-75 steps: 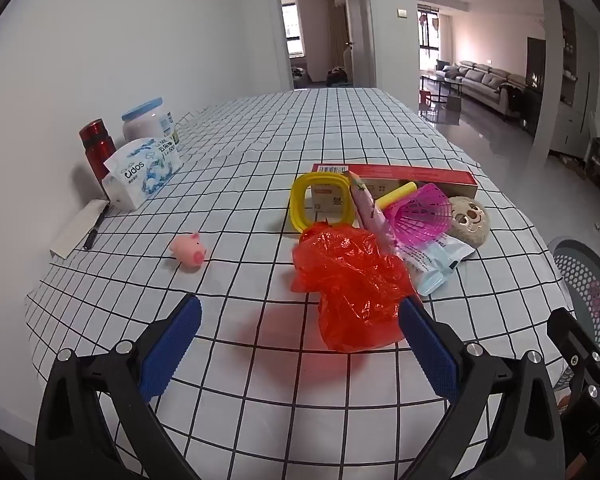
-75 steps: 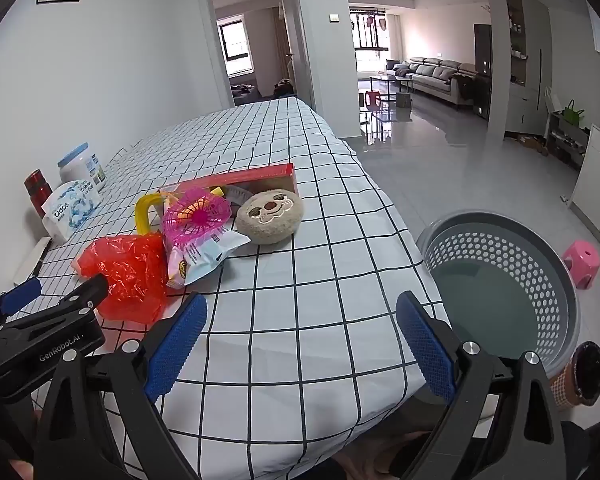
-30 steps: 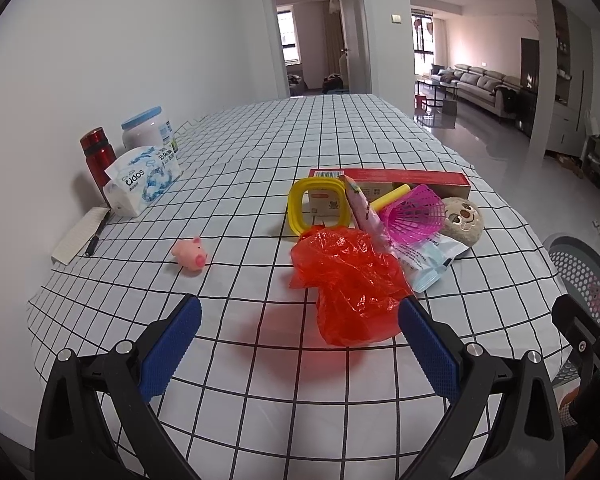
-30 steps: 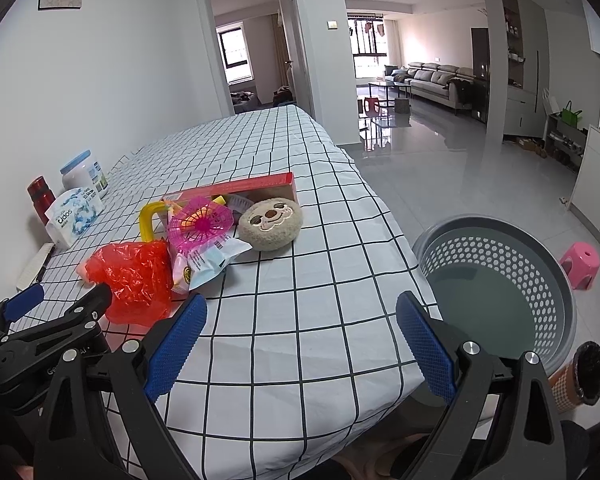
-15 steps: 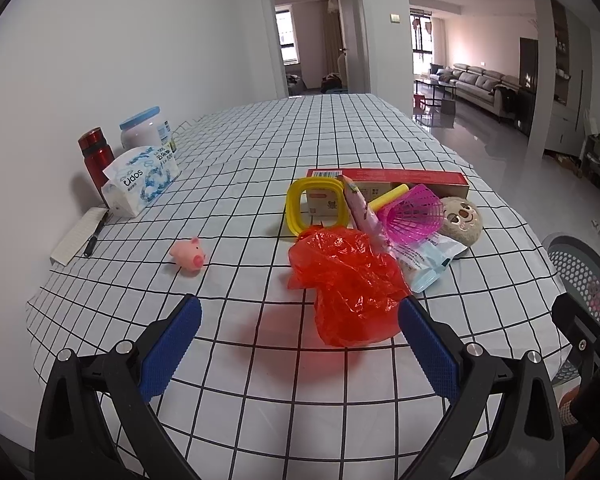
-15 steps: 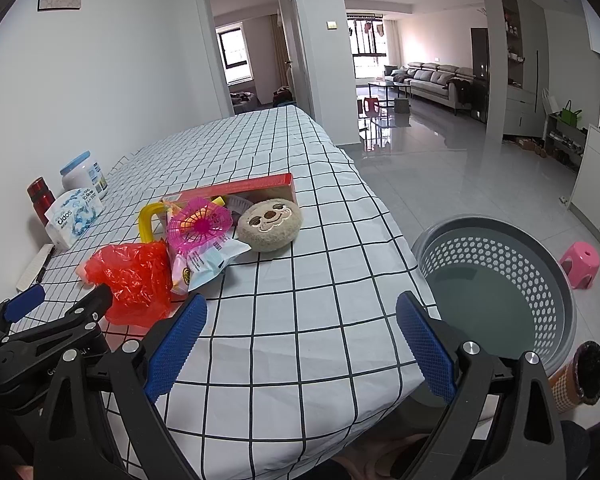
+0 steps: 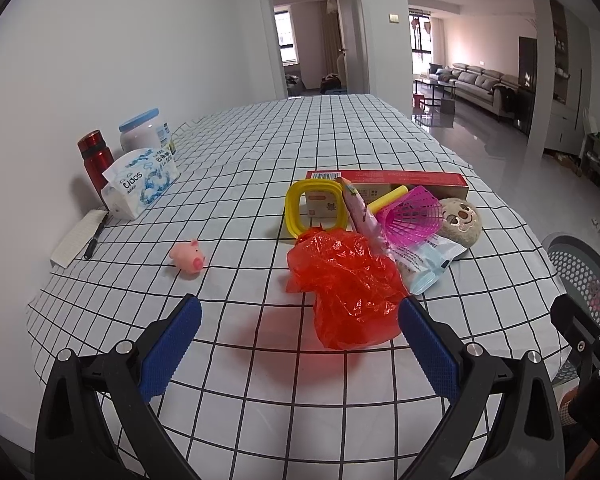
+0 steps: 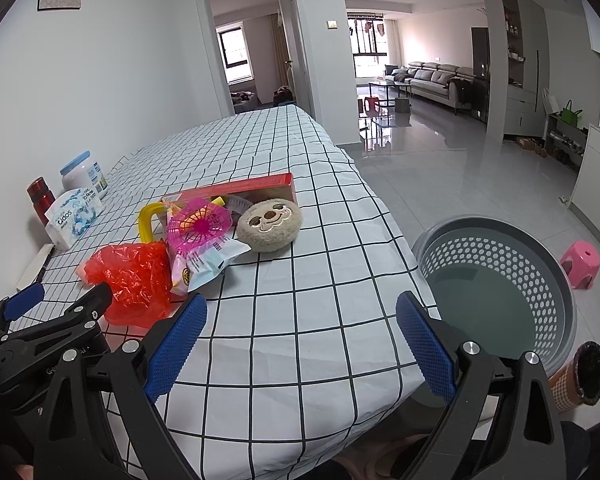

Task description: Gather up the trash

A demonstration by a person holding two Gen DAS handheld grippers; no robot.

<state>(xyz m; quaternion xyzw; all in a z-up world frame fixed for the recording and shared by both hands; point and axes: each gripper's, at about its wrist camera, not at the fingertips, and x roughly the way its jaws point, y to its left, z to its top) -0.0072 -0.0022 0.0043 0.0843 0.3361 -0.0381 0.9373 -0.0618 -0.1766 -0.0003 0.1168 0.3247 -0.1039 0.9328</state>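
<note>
A crumpled red plastic bag lies on the checked tablecloth, just ahead of my open, empty left gripper; it also shows in the right wrist view. Beside it lie a pale blue snack wrapper and a pink wrapper. My right gripper is open and empty over the table's near right corner. A grey perforated basket stands on the floor to the right of the table.
A yellow ring, pink mesh fan, round plush face and long red box cluster behind the bag. A pink toy pig, tissue pack, red bottle and jar sit left. A pink stool stands beyond the basket.
Both grippers have drawn back slightly from the table and stayed open. Nothing on the table has moved.
</note>
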